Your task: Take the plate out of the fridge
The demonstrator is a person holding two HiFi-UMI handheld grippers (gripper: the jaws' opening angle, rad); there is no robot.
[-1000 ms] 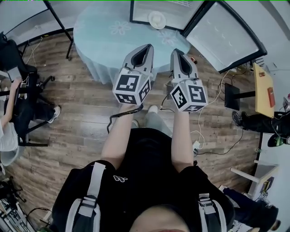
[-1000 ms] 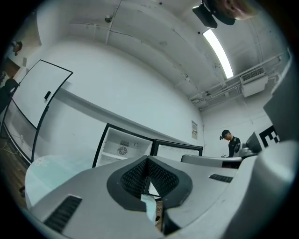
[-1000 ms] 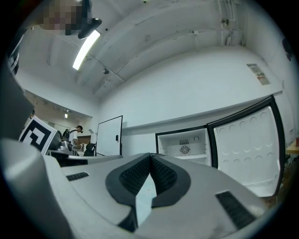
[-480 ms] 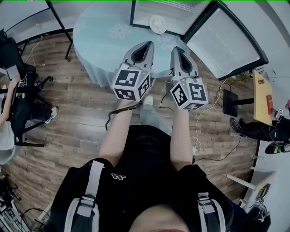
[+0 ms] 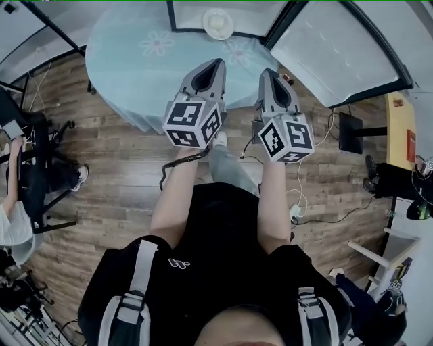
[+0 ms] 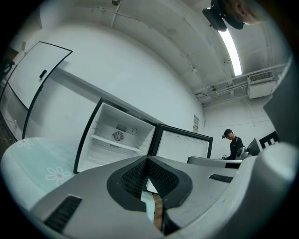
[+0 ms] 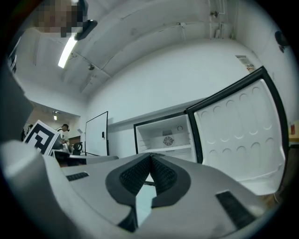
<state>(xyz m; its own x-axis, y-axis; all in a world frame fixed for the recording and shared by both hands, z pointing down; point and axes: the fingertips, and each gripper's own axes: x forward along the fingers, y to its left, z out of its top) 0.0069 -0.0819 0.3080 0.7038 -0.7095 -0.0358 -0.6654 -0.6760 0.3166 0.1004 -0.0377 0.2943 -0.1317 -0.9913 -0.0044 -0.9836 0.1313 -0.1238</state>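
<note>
lying flat in fridge (image 5: 253, 16), plate (image 5: 218, 23)

The open fridge (image 5: 186, 12) stands at the far side, directly ahead of the person. The plate (image 5: 218, 23) lies inside it. The fridge door (image 5: 338, 51) is swung out to the right. A round table (image 5: 135, 61) stands before the fridge, offset left. The left gripper (image 5: 215, 64) and right gripper (image 5: 268, 71) are side by side, apart, at the table's near right edge. A seated person (image 5: 15, 219) is well off left, and a desk (image 5: 400, 132) is at far right.
</note>
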